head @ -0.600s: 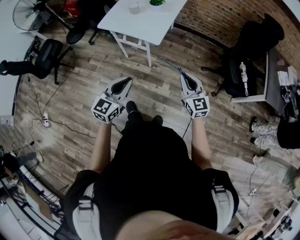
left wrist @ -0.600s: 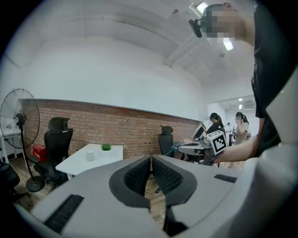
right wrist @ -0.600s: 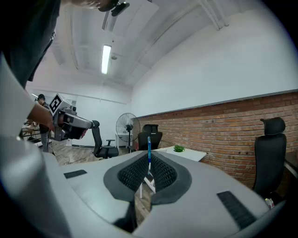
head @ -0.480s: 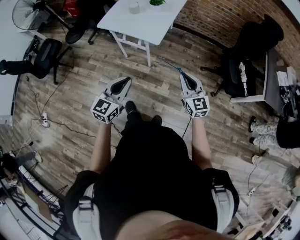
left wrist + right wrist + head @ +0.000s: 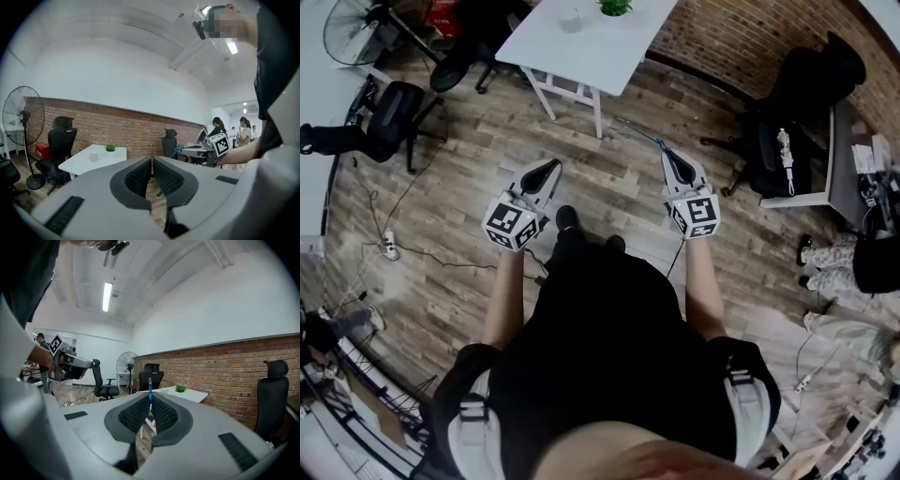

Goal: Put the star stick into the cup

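The right tool (image 5: 668,155) pinches the stick (image 5: 150,389), a thin blue rod that pokes out past its tips. The left tool (image 5: 152,165) has its jaws pressed together, holding nothing. The white cup (image 5: 570,17) sits on the tabletop (image 5: 605,56), well apart from the stick.

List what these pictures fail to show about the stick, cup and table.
- star stick: only a blue shaft in the right gripper view; star end too small in the head view.
- cup: head view, too small to show its inside.
- white table: head view, far side cut off by top edge.
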{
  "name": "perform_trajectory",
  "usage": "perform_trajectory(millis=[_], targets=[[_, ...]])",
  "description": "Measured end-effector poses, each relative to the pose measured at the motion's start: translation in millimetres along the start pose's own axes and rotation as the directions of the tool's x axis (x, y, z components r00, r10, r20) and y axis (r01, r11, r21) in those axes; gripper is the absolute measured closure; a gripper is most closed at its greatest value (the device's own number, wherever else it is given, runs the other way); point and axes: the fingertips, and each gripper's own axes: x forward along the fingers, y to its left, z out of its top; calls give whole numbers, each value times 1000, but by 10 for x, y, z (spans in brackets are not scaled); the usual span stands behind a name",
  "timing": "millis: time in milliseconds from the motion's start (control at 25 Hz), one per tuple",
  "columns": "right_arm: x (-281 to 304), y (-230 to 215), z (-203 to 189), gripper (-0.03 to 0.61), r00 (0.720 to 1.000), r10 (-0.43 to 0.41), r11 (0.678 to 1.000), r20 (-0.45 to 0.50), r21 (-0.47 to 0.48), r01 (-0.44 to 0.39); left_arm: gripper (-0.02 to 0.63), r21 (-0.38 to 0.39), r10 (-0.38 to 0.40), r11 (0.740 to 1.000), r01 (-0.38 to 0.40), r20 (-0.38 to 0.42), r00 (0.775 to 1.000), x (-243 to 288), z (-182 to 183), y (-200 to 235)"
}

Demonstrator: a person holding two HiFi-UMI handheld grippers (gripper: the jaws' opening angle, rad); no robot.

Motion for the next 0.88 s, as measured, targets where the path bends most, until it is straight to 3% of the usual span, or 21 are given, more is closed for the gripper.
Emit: perform_trajectory(millis=[880], targets=[[789, 66, 272, 569, 998, -55, 998, -28, -20, 55, 582, -27, -77, 997, 78, 21, 997, 272, 92, 1007]])
